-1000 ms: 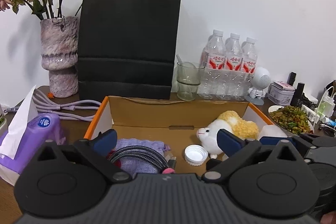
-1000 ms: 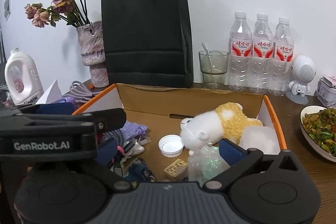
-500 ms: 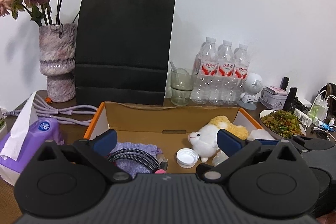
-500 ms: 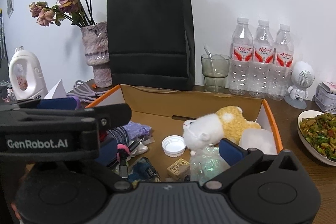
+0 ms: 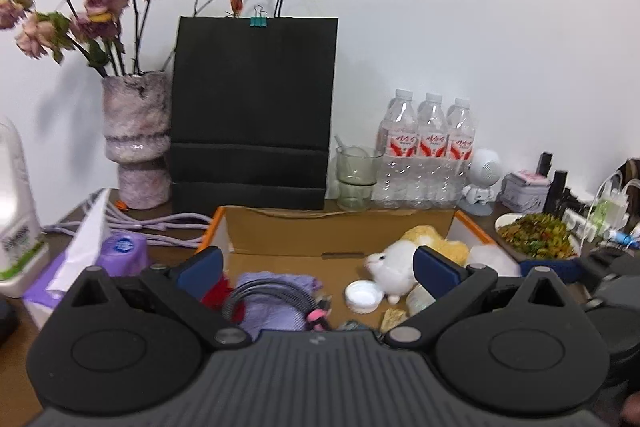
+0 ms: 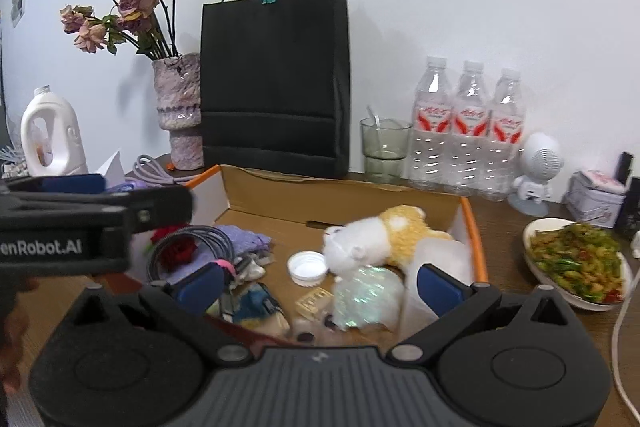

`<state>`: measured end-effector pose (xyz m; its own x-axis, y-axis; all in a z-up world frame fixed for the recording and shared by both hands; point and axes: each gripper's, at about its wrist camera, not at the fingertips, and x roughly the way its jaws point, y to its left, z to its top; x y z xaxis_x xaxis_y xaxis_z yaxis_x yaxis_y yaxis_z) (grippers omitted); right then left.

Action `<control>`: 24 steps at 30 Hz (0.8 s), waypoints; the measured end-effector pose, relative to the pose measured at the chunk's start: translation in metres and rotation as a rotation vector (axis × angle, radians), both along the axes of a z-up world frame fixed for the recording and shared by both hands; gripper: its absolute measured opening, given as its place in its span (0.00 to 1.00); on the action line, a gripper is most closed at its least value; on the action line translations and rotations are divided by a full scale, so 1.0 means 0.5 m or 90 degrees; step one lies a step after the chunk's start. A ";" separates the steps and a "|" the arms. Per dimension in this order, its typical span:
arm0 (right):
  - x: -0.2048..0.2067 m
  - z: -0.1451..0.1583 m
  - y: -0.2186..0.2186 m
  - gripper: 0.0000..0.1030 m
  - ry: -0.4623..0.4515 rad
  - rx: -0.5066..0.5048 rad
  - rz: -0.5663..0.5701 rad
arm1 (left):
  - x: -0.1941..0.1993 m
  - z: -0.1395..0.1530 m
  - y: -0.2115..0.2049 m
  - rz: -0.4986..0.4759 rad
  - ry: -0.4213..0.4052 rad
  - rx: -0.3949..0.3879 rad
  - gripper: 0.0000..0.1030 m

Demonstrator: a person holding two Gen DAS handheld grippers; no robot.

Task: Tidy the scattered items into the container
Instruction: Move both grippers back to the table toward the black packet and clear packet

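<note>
From the left wrist view, the left gripper (image 5: 318,267) hangs over the near edge of the cardboard box (image 5: 340,227) with its blue-padded fingers (image 5: 200,267) spread wide and nothing between them. Inside the box a purple cloth (image 5: 276,303) lies at the left end with a coiled grey cable (image 5: 268,297) on top of it and something red (image 5: 218,297) tucked beside it; a white bottle cap (image 5: 364,297) sits near the middle, and a white and yellow plush toy (image 5: 404,263) lies toward the right end. Behind the box stands a black paper bag (image 5: 254,107), with a vase of dried roses (image 5: 136,135) to the bag's left and a glass (image 5: 356,177) and three water bottles (image 5: 428,155) to its right. Left of the box sits a purple tissue pack (image 5: 100,259), right of it a plate of green vegetables (image 5: 536,237), all on the brown worktop (image 5: 16,359). From the right wrist view, the right gripper (image 6: 320,285) also hovers at the box's (image 6: 340,191) near edge, fingers (image 6: 438,289) apart and empty. Here the box shows the cable (image 6: 188,245) over a red flower (image 6: 176,247), the cap (image 6: 307,267), the plush toy (image 6: 376,239), a crinkly clear wrapper (image 6: 368,301) in front of the toy, and a small yellow block (image 6: 314,303). The left gripper's black body (image 6: 80,223) juts in over the box's left end.
</note>
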<state>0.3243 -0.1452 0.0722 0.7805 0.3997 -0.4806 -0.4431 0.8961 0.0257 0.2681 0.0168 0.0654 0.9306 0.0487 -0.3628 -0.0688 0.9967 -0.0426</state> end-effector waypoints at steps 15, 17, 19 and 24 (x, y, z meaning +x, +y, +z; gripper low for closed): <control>-0.089 -0.106 -0.090 1.00 0.085 -0.018 -0.057 | -0.082 -0.133 0.021 0.003 0.102 0.036 1.00; -0.086 -0.116 -0.083 1.00 0.090 -0.026 -0.060 | -0.081 -0.146 0.021 -0.009 0.114 0.032 1.00; -0.081 -0.129 -0.075 1.00 0.094 -0.040 -0.063 | -0.078 -0.158 0.024 -0.016 0.126 0.021 1.00; -0.075 -0.148 -0.060 0.99 0.090 -0.076 -0.074 | -0.064 -0.178 0.023 -0.015 0.150 0.035 1.00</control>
<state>0.2867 -0.1752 -0.0016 0.7392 0.2445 -0.6275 -0.3361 0.9414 -0.0291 0.2359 0.0280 -0.0237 0.8214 0.0538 -0.5678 -0.0476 0.9985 0.0258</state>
